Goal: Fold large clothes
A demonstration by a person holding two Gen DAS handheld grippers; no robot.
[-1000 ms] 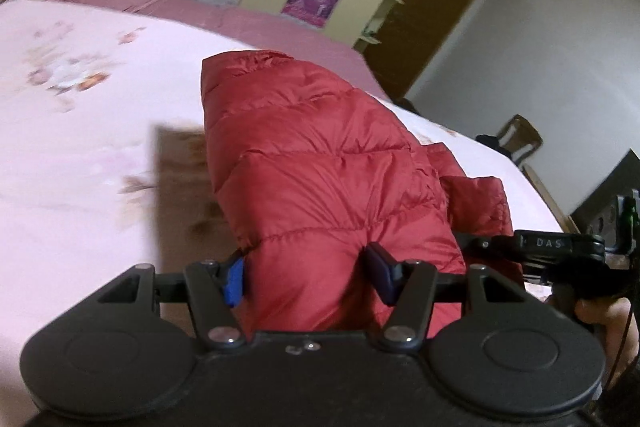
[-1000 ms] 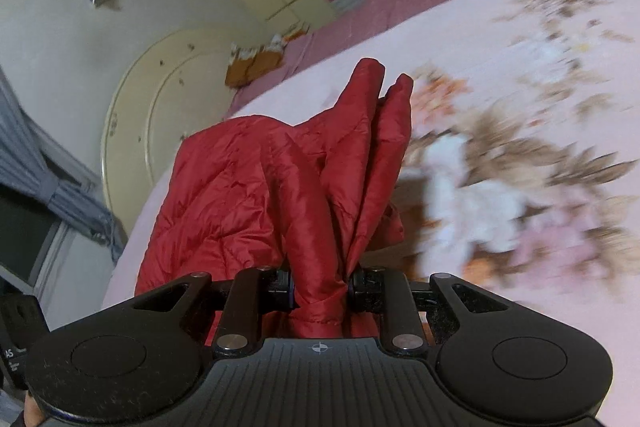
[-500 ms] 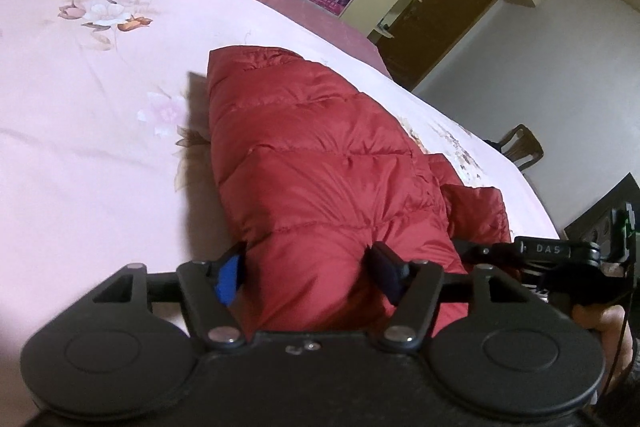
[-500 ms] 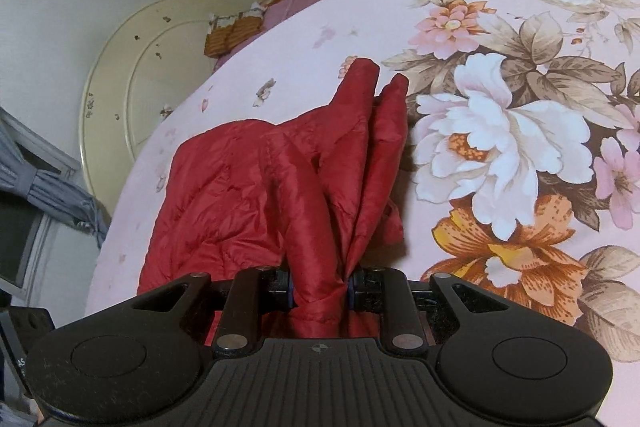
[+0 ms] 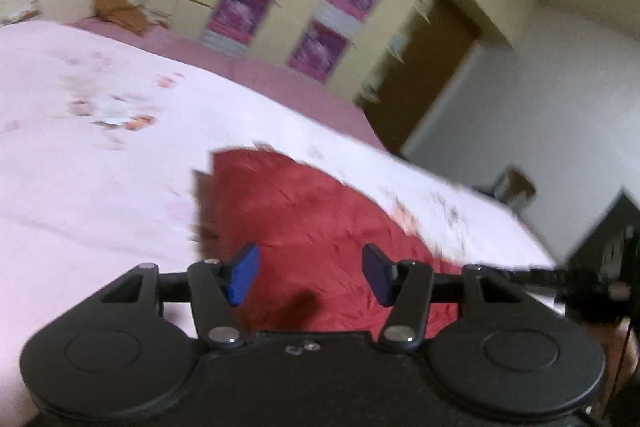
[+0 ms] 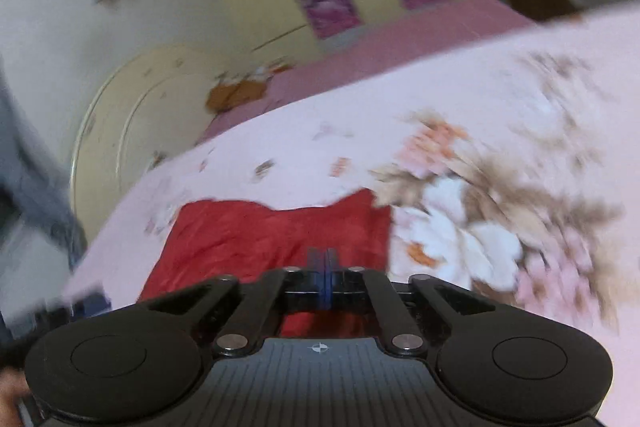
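Observation:
A red puffer jacket (image 5: 320,227) lies flat on the pink floral bedspread (image 5: 100,187). In the left wrist view my left gripper (image 5: 310,273) hovers over its near part. The blue pads (image 5: 244,275) stand apart with the jaws closing, and no cloth is pressed between them. In the right wrist view the jacket (image 6: 260,239) spreads just beyond my right gripper (image 6: 326,267). That gripper is shut, its pads meeting with nothing in between. Both views are blurred by motion.
The bedspread (image 6: 440,95) stretches wide around the jacket. Cream wardrobes with purple posters (image 5: 256,11) and a brown door (image 5: 424,79) stand behind the bed. A rounded headboard (image 6: 120,131), a grey curtain (image 6: 32,187) and a chair (image 5: 516,187) border it.
Both grippers have let go of the jacket. The raised fold in the right gripper has dropped flat and that gripper has shut empty. The left gripper has drawn back clear of the cloth.

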